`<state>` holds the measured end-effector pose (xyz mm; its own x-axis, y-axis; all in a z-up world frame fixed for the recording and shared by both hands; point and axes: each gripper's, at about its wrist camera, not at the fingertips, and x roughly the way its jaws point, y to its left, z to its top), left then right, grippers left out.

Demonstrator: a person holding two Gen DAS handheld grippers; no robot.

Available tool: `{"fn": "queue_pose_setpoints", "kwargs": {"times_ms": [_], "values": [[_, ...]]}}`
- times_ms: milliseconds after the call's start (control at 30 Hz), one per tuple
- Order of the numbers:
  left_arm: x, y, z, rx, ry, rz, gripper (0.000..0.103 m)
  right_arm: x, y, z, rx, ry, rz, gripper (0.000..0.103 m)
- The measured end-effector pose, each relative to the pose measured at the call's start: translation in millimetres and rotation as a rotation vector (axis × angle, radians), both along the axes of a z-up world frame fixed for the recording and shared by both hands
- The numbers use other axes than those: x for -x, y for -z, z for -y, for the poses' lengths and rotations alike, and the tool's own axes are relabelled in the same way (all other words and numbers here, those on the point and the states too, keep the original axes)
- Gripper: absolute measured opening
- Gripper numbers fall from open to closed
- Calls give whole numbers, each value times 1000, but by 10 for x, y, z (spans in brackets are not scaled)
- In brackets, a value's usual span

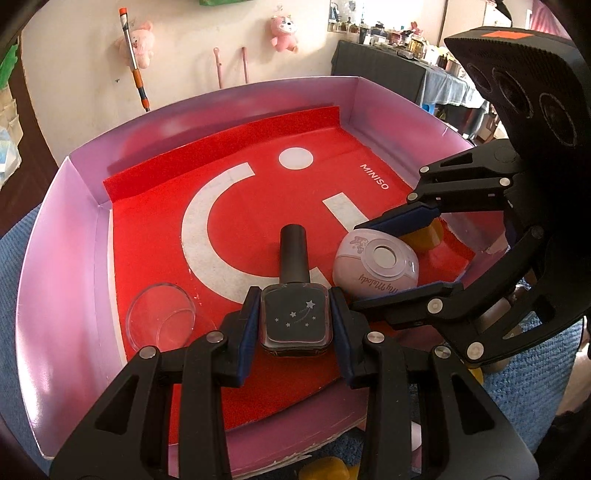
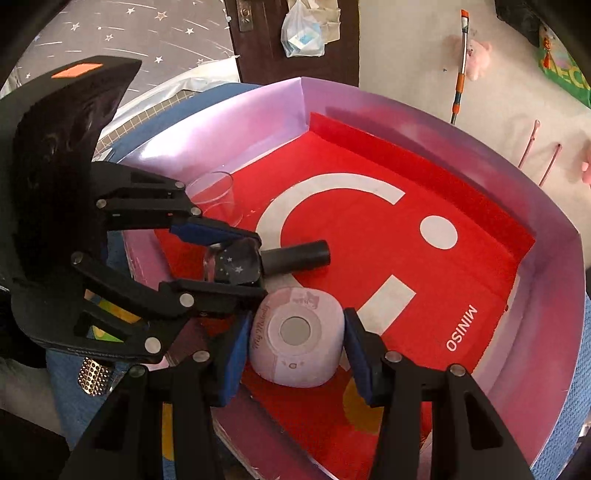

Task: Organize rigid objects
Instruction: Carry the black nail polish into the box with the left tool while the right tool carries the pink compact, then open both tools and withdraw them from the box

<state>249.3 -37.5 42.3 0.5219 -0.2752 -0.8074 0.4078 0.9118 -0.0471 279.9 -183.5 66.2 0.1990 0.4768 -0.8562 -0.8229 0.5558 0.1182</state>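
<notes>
A lived-in room of a home is shown — most likely a bedroom. Pink plush toys are hung on the pale wall, and a mop handle with orange grips is leaned against it. A dark wooden door is seen with a plastic bag hung from it, beside a grey fabric printed with stars. A side table draped in dark cloth is crowded with small bottles and trinkets. The work surface is covered by a blue knitted cloth — a household textile, not a workshop bench.
</notes>
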Motion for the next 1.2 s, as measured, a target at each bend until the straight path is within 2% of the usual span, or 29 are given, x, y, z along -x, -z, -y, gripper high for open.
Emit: {"fn": "queue_pose_setpoints", "kwargs": {"times_ms": [500, 633, 733, 1000, 1067, 1200], "values": [[16, -12, -4, 5, 0, 1, 35, 3, -10, 12, -5, 0, -2, 52], [24, -59, -19, -4, -18, 32, 46, 3, -11, 15, -4, 1, 0, 52], [18, -95, -48, 20, -19, 33, 50, 3, -13, 29, -4, 2, -1, 52], [85, -207, -50, 23, -21, 68, 55, 41, -140, 101, -18, 21, 19, 52], [143, -263, -60, 23, -24, 89, 61, 62, -203, 128, -22, 30, 29, 55], [251, -396, -93, 44, -30, 119, 64, 158, -364, 213, -38, 47, 56, 61]]}}
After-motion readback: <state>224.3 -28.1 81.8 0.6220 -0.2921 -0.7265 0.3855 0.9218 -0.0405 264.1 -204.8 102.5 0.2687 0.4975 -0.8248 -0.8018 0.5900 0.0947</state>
